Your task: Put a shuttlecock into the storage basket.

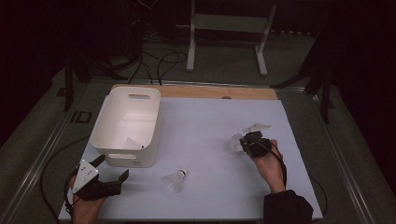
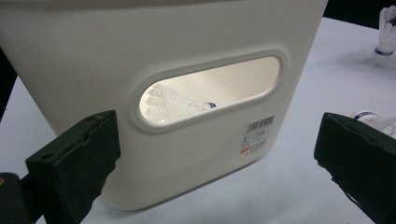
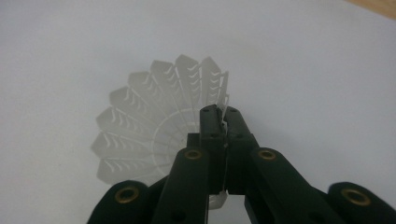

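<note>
- Pinching the feather skirt of a shuttlecock (image 3: pixel 154 130), the right gripper (image 3: pixel 223 122) is pressing its jaws together on the thin rim of that skirt, on the right part of the white table (image 1: pixel 210 121).
- In the high view the same shuttlecock (image 1: pixel 236 142) is sitting at the tip of the right gripper (image 1: pixel 243 143), well apart from the bin (image 1: pixel 127 125).
- The shuttlecock is looking very light and springy; the skirt is likely flexing under the pads, so a hard squeeze is risking bent or cracked vanes.
- A grip on the rim is probably enough to lift it, yet the round nose would be the stiffer place to take hold.
- The left gripper (image 1: pixel 112 169) is hanging with its jaws wide apart, holding nothing, just in front of the bin (image 2: pixel 177 93).
- Through the bin's handle slot another shuttlecock (image 2: pixel 173 105) is lying inside.
- A third shuttlecock (image 1: pixel 175 179) is resting on the table between the two hands.
</note>
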Tool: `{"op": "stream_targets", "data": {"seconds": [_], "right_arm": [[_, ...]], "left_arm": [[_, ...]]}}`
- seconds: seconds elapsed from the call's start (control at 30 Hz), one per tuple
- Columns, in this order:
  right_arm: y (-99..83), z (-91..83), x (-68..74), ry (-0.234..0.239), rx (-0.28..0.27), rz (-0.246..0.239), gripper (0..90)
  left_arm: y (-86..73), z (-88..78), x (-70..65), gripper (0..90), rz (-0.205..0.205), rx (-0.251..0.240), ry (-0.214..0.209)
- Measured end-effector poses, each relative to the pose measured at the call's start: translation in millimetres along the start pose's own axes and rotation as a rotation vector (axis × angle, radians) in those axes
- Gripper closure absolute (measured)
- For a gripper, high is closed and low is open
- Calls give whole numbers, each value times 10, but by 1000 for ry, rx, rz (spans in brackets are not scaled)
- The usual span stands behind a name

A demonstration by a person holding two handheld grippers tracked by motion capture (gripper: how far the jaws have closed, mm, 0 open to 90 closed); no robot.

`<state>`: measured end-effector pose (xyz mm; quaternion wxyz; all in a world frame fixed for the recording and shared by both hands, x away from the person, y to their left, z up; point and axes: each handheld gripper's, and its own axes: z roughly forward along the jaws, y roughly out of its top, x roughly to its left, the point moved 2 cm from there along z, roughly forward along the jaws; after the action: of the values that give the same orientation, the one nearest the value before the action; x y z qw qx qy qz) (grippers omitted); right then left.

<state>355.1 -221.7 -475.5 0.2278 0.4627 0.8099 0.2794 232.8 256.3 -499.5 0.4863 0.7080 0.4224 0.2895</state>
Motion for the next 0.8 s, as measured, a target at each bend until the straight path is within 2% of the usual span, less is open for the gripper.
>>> {"op": "stream_targets", "data": {"seconds": [0.47, 0.8], "right_arm": [[67, -109, 26, -3, -56, 3, 887], [119, -170, 59, 17, -80, 8, 887]], "left_arm": [[0, 1, -1, 11, 0, -1, 0], [0, 1, 0, 11, 0, -1, 0]]}}
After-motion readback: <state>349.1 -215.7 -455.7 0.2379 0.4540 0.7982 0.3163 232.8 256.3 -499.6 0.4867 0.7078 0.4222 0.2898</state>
